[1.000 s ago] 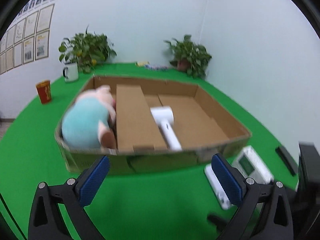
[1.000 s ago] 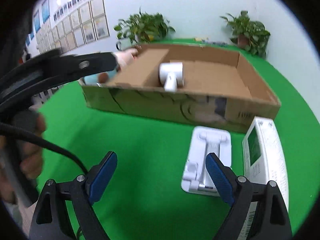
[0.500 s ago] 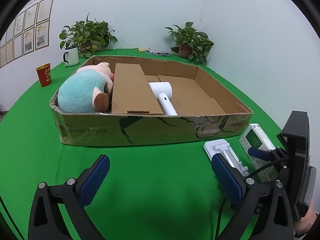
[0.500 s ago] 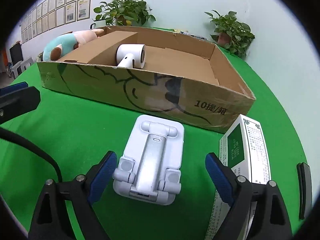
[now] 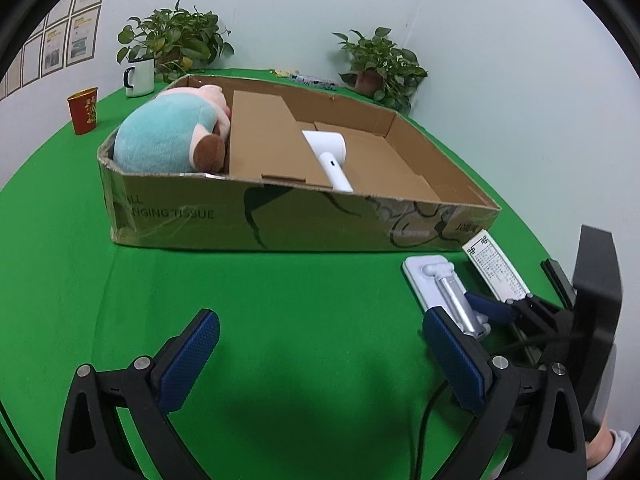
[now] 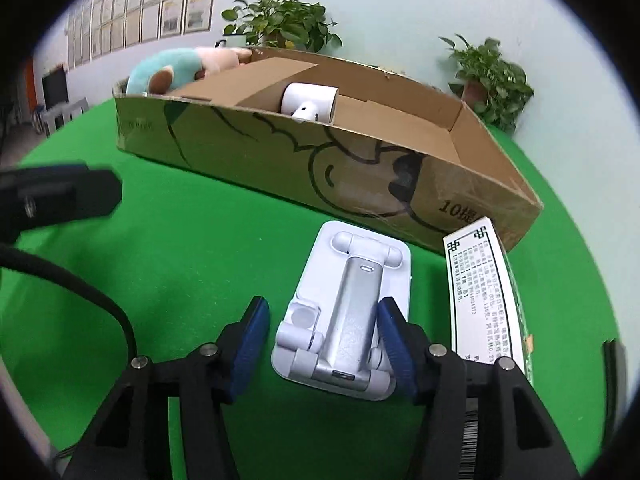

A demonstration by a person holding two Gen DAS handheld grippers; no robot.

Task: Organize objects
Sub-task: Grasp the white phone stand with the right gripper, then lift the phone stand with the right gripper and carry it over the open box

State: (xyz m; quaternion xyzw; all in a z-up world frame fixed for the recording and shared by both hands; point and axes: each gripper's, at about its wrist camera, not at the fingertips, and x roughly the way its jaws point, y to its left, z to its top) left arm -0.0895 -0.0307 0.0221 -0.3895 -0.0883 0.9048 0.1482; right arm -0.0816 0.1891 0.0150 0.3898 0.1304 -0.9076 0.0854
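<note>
The white phone stand [image 6: 344, 312] lies folded flat on the green desk [image 6: 192, 248], just in front of the cardboard box [image 6: 320, 168] near that box's right-hand end; its silver arm [image 6: 352, 316] runs down the middle of the white base. The right gripper [image 6: 320, 340] straddles the near end of the stand, and its jaws are closing with the stand between them; the right blue pad looks to be against the stand's edge while the left pad stands a little apart from it, so there is no pinch yet.

Just right of the stand lies a white and green carton [image 6: 484, 300] with printed text, its far end close to the box's front wall; beyond the carton, at the desk's edge, lies a thin dark object [image 5: 558, 280].

Inside the box, a white hair dryer [image 5: 328, 156] lies near the middle beside a raised cardboard flap [image 5: 264, 140]; a blue and pink plush toy [image 5: 168, 136] fills the left end.

The left gripper [image 5: 320, 364] hovers over bare desk in front of the box, left of the stand; its jaws are spread wide with nothing between them.

Behind the box stand a red cup [image 5: 84, 110], a white mug [image 5: 140, 78] and two potted plants [image 5: 176, 40].
</note>
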